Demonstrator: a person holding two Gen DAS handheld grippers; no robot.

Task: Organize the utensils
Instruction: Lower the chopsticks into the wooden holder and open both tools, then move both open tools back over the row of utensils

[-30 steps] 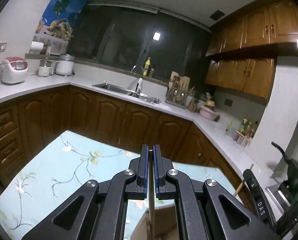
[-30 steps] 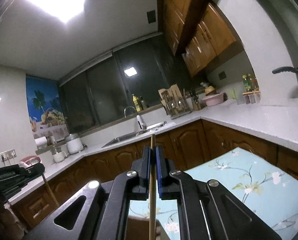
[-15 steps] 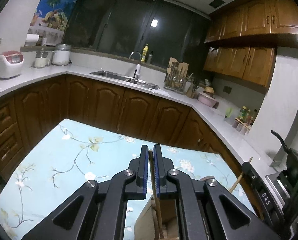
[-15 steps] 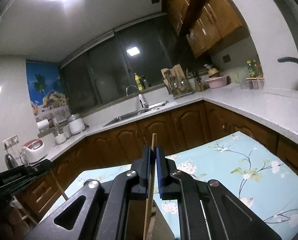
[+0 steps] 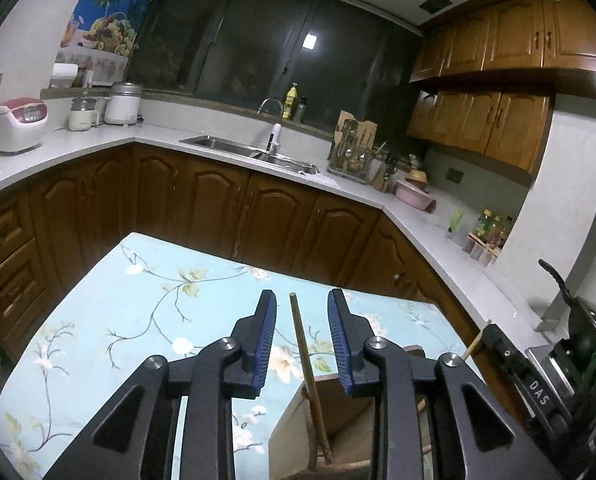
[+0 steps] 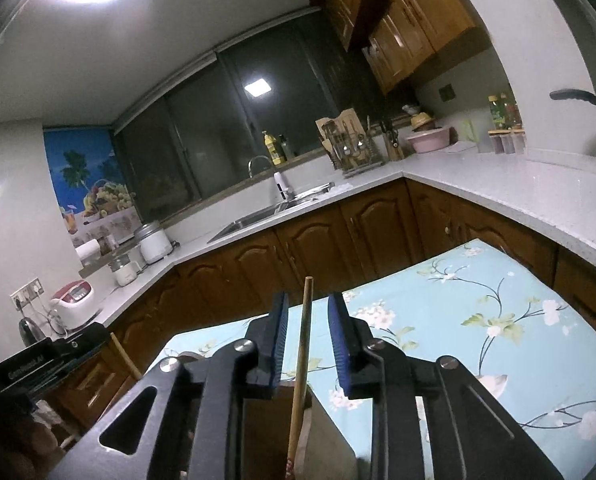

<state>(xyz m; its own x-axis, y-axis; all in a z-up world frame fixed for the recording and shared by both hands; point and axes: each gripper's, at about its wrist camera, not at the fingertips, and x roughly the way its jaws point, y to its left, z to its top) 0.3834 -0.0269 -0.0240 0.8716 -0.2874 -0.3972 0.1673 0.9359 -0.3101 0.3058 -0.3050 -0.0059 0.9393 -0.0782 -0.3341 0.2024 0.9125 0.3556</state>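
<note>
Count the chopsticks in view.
2. One chopstick stands between the open left gripper fingers; the other chopstick between the open right gripper fingers. More may hide inside the box.

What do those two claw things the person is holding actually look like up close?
Both look alike. The left gripper and right gripper have matte black angular linkage arms with cut-out openings, joined by round silver pivot bolts. Each finger carries a ribbed blue pad. Neither wrist view shows cables or sleeves.

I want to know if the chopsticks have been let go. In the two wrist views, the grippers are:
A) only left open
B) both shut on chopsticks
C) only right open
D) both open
D: the left gripper and the right gripper both stand apart from their chopsticks, which lean in the wooden holder.
</note>
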